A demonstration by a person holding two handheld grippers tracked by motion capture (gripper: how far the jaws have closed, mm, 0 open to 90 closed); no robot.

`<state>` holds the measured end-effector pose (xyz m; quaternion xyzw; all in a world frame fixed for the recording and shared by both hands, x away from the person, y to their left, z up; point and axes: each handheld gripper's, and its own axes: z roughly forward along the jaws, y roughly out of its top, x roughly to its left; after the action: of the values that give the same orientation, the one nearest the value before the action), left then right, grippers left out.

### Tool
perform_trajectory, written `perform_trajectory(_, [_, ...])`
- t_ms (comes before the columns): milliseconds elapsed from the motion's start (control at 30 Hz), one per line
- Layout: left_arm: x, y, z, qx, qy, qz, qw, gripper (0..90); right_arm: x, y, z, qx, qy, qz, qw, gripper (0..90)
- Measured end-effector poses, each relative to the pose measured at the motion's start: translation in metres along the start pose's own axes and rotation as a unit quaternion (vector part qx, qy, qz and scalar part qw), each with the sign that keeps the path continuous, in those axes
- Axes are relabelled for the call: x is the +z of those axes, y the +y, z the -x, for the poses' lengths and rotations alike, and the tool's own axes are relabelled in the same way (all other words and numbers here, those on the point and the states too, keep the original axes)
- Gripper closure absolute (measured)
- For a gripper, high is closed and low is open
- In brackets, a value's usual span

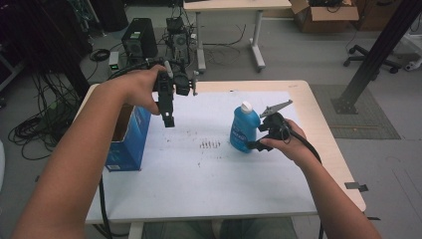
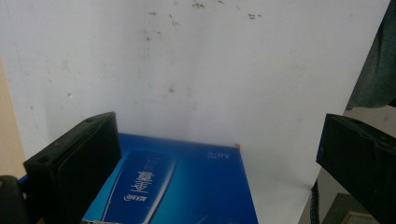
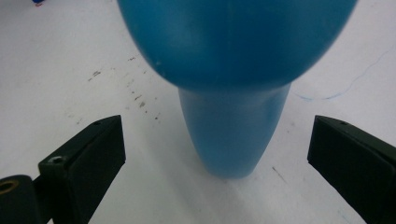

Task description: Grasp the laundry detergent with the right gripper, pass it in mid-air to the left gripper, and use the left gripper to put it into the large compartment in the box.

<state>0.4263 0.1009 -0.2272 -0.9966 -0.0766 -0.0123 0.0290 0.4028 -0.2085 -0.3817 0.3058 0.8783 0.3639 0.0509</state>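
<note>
The right tool (image 1: pixel 255 144) is wide open at 4 o'clock of the upright bottle (image 1: pixel 244 128), right of the table's (image 1: pixel 199 189) centre. At 10 o'clock, the left tool (image 1: pixel 169 119) gapes empty above the box (image 1: pixel 130 144).

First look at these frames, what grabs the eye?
The blue bottle with a white cap stands upright at mid-table on the white sheet, and the right gripper sits low beside it with jaws wide open on either side of its base, not yet closed. At the table's left edge an open blue box stands, with the left gripper held above it, jaws open and pointing down.
</note>
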Motion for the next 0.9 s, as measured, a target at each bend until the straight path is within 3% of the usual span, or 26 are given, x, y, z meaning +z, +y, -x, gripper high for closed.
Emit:
perform_trajectory(267, [0.000, 0.002, 0.001, 0.003, 0.000, 0.002, 1.0000, 0.2, 0.012, -0.001, 0.000, 0.000, -0.013, 0.024, 0.9996, 3.8])
perform_trajectory(900, [0.001, -0.003, 0.003, 0.001, -0.001, 0.010, 1.0000, 0.2, 0.025, -0.003, -0.001, 0.007, -0.010, 0.058, 0.9982, 3.2])
